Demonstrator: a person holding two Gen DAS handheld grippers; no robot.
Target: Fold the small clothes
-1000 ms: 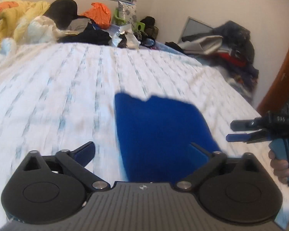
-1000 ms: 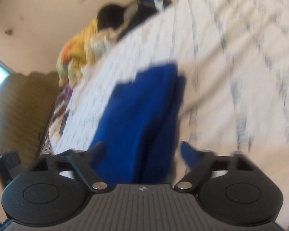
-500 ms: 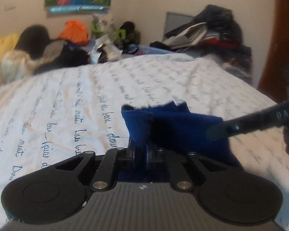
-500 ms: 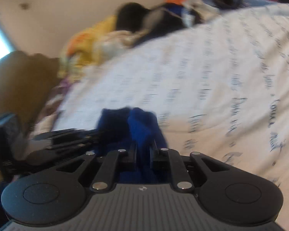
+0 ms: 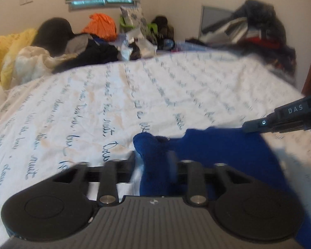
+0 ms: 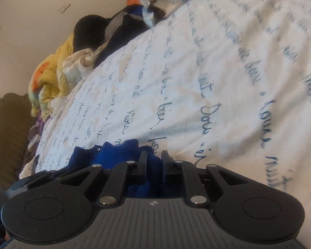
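Note:
A small blue garment [image 5: 221,151] lies on the white bed sheet [image 5: 114,95] with script print. My left gripper [image 5: 153,157] has its fingers partly apart, with a bunched corner of the blue cloth standing between them. My right gripper [image 6: 153,159] is shut on another corner of the same garment [image 6: 114,155]. The right gripper's fingers [image 5: 280,120] also show at the right edge of the left wrist view, touching the cloth's far edge. The garment is lifted at both held corners.
A yellow blanket [image 5: 8,51], dark clothes [image 5: 89,51], an orange bag [image 5: 100,26] and clutter line the far side of the bed. A clothes heap [image 5: 253,33] sits at the back right. A brown headboard [image 6: 8,137] stands at the left.
Both grippers closed on corners of the flat blue garment and lifted them. Since half a second ago the left fingers have opened somewhat, the cloth still between them.

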